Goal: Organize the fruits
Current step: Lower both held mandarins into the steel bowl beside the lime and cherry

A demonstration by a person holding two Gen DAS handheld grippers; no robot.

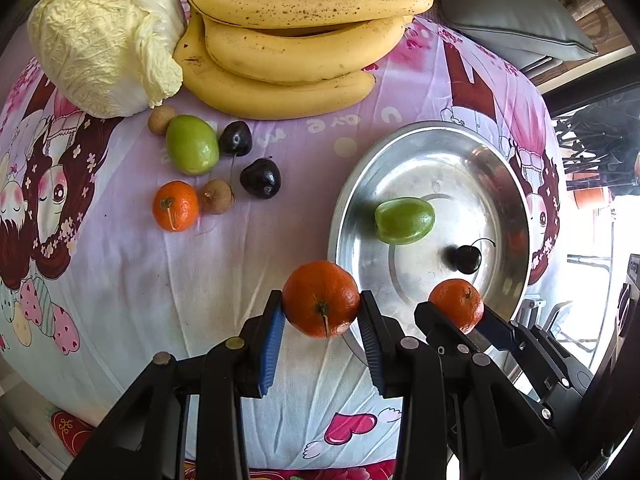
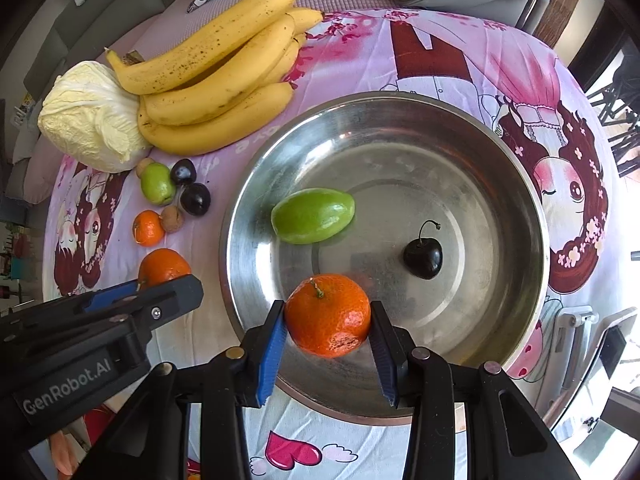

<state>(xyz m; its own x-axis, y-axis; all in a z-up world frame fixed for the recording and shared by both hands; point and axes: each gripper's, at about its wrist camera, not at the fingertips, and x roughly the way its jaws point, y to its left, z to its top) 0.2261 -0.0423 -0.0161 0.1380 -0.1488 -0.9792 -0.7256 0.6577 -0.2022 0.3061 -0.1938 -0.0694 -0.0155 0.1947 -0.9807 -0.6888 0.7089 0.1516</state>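
Note:
My left gripper (image 1: pixel 322 312) is shut on an orange tangerine (image 1: pixel 321 298), held above the cloth just left of the steel bowl (image 1: pixel 504 184). My right gripper (image 2: pixel 329 318) is shut on a second tangerine (image 2: pixel 328 314), hanging over the near part of the steel bowl (image 2: pixel 500 312). The right gripper (image 1: pixel 460 312) and its tangerine (image 1: pixel 457 303) also show in the left wrist view, and the left gripper (image 2: pixel 156 284) with its tangerine (image 2: pixel 163 266) in the right wrist view. Inside the bowl lie a green fruit (image 2: pixel 313 215) and a dark cherry (image 2: pixel 423 258).
On the pink cartoon cloth (image 1: pixel 132 280) left of the bowl lie a third tangerine (image 1: pixel 175 206), a green fruit (image 1: pixel 192 144), two dark cherries (image 1: pixel 260 178), two brown longans (image 1: pixel 216 196), a banana bunch (image 1: pixel 292 40) and a napa cabbage (image 1: pixel 100 36). Grey cushions (image 1: pixel 512 12) sit behind.

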